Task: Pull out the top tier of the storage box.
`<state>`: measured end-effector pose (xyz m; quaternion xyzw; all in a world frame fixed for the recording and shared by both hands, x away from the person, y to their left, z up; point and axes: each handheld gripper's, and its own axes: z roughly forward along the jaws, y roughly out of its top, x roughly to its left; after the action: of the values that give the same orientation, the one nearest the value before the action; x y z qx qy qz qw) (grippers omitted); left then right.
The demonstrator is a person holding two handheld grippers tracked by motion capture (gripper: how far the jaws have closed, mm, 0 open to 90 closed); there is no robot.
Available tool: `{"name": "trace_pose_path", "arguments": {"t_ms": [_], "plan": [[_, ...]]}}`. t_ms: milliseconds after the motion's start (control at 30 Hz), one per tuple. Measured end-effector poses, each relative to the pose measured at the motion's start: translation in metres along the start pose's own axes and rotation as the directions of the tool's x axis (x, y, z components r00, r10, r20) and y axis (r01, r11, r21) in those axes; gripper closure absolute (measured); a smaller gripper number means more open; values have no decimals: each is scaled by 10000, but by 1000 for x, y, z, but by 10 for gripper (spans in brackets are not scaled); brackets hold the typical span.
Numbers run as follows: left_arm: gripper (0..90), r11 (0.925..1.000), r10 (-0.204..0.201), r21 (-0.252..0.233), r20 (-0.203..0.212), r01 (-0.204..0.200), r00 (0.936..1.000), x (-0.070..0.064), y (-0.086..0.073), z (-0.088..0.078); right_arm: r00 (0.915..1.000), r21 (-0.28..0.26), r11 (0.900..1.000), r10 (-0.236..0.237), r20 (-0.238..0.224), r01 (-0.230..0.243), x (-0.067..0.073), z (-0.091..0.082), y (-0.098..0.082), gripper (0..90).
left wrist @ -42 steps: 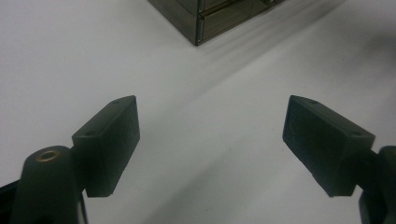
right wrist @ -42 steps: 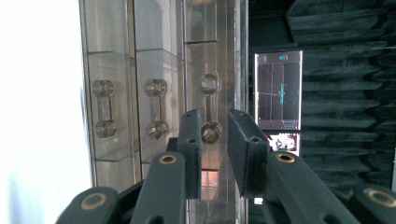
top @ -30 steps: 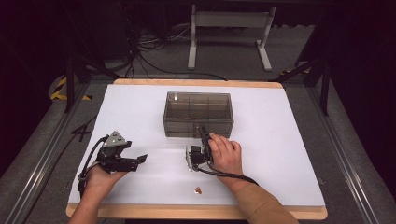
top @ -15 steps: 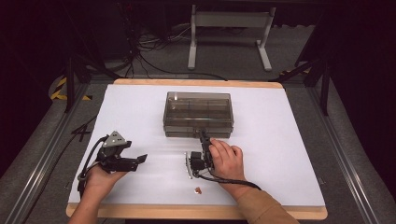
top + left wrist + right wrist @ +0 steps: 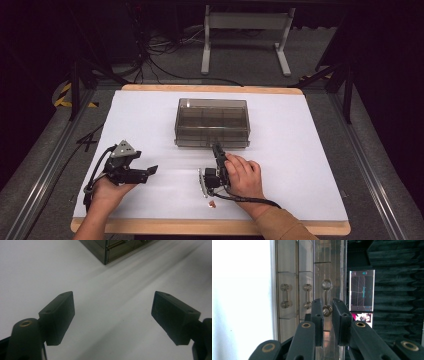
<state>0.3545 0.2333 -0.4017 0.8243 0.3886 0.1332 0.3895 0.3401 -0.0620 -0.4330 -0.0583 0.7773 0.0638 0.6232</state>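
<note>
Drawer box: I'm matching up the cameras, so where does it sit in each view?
High view: the drawer box stands mid-table, just above centre.
Left gripper view: its corner cuts in at the top edge, middle.
Right gripper view: its handled drawer fronts, turned sideways, centre-left.
Shared landmark: the white table top.

The drawer box (image 5: 212, 122) stands on the table (image 5: 310, 165), toward its far edge. The right gripper (image 5: 218, 150) is just before the box's front. The left gripper (image 5: 131, 170) rests well left of the box, nearer the person. A small piece (image 5: 212, 204) lies before the box, near the table's front edge.
</note>
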Motion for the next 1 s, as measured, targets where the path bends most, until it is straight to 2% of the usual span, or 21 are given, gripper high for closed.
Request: {"name": "trace_pose_path", "arguments": {"t_ms": [200,333,400,433,467,700,1000], "plan": [[196,10000,-18,-19,8,18,10000,0,0,-1,10000,-48,10000,-23,82,24,0,-1,-1,746],[196,10000,-34,-55,-9,34,10000,0,0,-1,10000,-266,9996,-80,58,81,2,-2,-3,643],[196,10000,-39,-59,-7,39,10000,0,0,-1,10000,-352,9994,69,68,-67,2,-3,-7,620],[196,10000,-34,-27,6,34,10000,1,0,-1,9999,-358,9993,-56,128,61,2,-3,-8,608],[196,10000,-41,-24,15,41,10000,0,0,-1,9999,-435,9991,14,140,-8,2,-4,-10,594],[196,10000,-44,-39,-25,44,10000,0,0,0,9985,-754,9967,-252,490,289,4,-10,-17,540],[196,10000,-8,-47,-42,8,10000,1,0,0,9985,-1049,9943,-138,539,194,7,-17,-30,500]]}}
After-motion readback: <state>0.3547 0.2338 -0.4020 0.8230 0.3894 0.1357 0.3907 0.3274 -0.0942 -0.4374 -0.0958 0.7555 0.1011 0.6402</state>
